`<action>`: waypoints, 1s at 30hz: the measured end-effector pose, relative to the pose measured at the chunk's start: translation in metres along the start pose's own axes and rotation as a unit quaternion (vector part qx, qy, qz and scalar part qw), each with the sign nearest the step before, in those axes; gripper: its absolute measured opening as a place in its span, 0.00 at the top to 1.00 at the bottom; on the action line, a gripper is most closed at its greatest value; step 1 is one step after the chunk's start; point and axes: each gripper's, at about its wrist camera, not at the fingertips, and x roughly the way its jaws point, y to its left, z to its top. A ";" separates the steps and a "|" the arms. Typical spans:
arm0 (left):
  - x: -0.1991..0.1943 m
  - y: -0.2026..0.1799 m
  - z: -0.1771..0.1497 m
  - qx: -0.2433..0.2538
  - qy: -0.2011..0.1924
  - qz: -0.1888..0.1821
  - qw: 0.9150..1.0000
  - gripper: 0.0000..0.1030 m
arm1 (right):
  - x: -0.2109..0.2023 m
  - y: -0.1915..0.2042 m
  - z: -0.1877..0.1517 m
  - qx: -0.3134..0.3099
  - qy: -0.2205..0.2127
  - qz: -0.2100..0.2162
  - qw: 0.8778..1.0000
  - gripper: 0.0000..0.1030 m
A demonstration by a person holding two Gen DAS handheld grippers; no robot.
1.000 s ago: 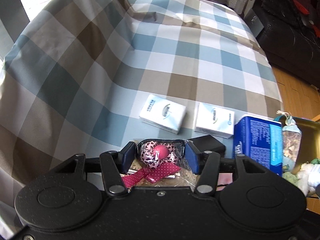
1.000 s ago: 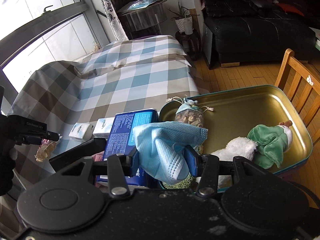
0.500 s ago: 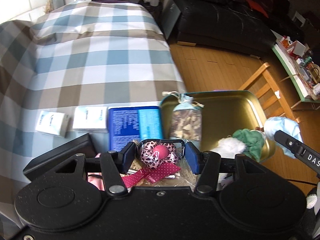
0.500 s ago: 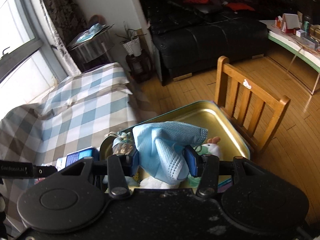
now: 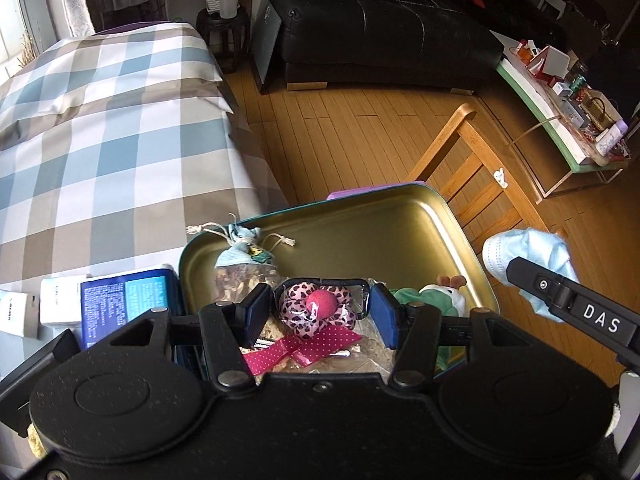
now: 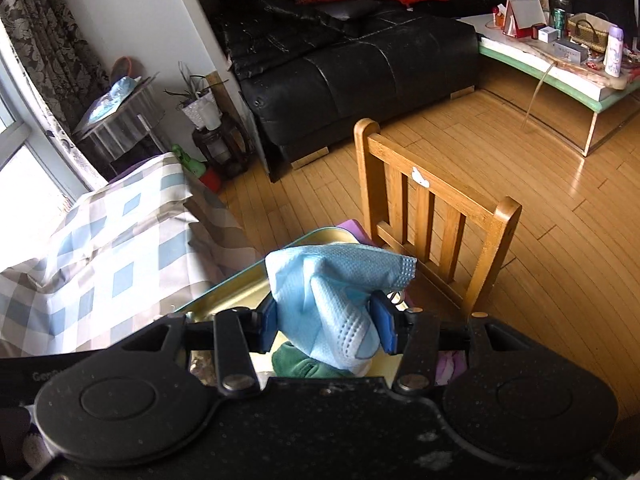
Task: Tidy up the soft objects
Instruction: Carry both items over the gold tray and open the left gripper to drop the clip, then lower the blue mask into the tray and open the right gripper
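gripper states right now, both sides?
Left gripper: shut on the packaged hair bow, above the gold tin.
Right gripper: shut on the blue face mask.

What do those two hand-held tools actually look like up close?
Both are matte black plastic. The left tool and right tool each have two round discs, silver rivets on angled linkage bars, and blue rubbery pads. The right tool's side bears white letters "DAS". No cables or sleeves show.

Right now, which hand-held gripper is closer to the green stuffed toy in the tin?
Left. The left hand-held gripper, holding a packaged hair bow, sits just beside the green stuffed toy. The right hand-held gripper, holding a blue face mask, is past the tin's right edge.
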 end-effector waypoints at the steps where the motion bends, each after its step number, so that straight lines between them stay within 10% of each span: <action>1: 0.005 -0.003 0.001 0.000 0.003 -0.001 1.000 0.49 | 0.002 0.000 0.000 0.000 0.001 -0.006 1.000 0.54; 30: 0.017 0.000 -0.019 0.005 0.009 0.043 0.999 0.44 | 0.022 0.020 0.008 -0.024 0.013 -0.011 1.000 0.45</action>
